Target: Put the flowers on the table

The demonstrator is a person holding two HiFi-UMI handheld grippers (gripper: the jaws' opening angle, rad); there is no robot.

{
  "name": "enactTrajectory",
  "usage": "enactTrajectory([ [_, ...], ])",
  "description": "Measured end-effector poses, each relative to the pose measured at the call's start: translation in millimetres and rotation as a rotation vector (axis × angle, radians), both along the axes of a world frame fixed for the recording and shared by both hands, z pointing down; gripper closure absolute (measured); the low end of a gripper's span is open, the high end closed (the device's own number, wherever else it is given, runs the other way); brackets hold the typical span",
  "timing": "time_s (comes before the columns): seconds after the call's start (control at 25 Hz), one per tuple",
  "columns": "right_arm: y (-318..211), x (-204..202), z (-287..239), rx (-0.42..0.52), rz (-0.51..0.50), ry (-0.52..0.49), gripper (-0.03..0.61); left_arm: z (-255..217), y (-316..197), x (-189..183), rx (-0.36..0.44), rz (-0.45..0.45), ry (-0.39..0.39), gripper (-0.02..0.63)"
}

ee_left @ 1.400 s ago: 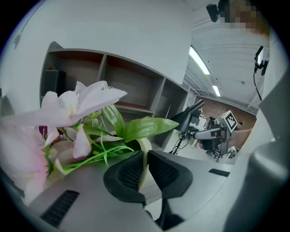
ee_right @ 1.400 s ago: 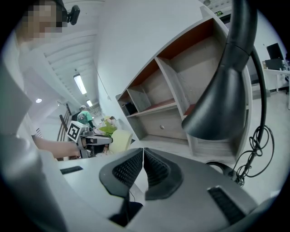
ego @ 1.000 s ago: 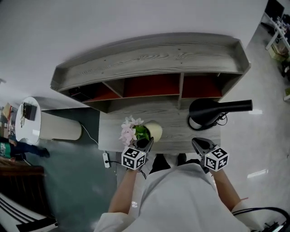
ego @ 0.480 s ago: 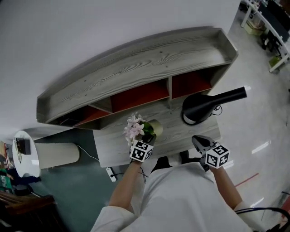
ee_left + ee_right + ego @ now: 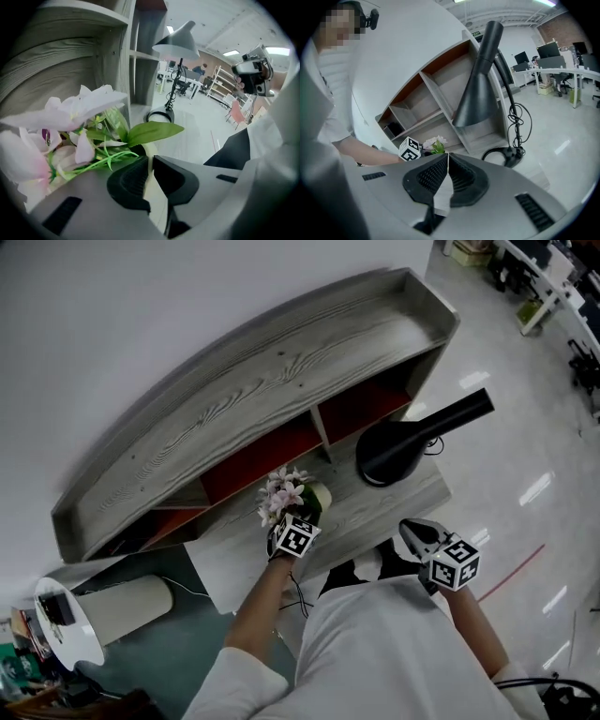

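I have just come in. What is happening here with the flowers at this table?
A person works with a gripper in each hand. The left gripper has its fingers closed on the rim of a pale pot of pink flowers, low at the table, in front of the shelves and left of the black lamp. I cannot tell whether the pot rests on the table. The right gripper is shut and empty.

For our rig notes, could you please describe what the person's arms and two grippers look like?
The left gripper and right gripper have grey bodies, black ribbed jaw pads and a white cube with black square markers each. The person wears a white short-sleeved shirt.
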State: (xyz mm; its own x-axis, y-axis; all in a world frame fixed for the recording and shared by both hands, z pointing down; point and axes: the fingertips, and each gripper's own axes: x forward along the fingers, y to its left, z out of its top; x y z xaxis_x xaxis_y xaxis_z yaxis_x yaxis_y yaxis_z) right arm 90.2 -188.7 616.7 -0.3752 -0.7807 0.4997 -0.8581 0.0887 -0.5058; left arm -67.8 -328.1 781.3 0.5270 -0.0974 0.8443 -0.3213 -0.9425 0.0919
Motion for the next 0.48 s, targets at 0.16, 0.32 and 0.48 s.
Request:
enactTrajectory([
  [0.16,18,11,2,-0.026,0.096,0.007,0.558,19,-21,13,0.076,0.080,-0.090,0.566],
  [0.32,33,16,5,-0.046,0.169,0.016,0.558,31,-46,27,0.162,0.149,-0.183,0.566],
  [0.48,45,15,7,-0.063,0.224,0.021,0.558,46,-57,41,0.194,0.229,-0.248,0.565],
])
